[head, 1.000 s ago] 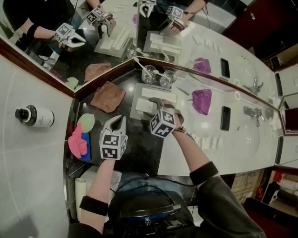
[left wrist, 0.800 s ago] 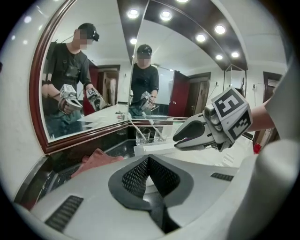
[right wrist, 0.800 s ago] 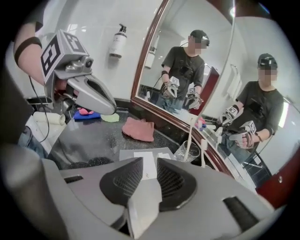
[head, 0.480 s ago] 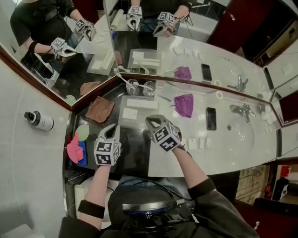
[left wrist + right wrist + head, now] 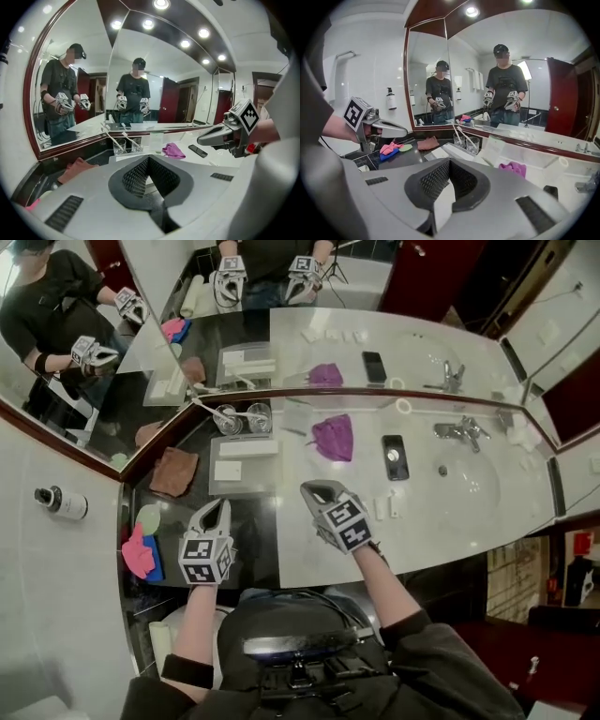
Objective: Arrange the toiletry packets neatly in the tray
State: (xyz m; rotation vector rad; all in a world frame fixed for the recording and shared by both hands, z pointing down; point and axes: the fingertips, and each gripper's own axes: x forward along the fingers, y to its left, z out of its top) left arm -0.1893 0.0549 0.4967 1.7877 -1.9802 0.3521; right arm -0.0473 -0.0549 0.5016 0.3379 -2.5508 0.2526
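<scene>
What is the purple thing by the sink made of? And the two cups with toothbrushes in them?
The purple thing looks like soft cloth. It lies crumpled in loose folds and its surface is dull, not shiny. The two cups look like clear glass, though clear plastic is possible. You can see straight through them, and their rims glint under the lights.
</scene>
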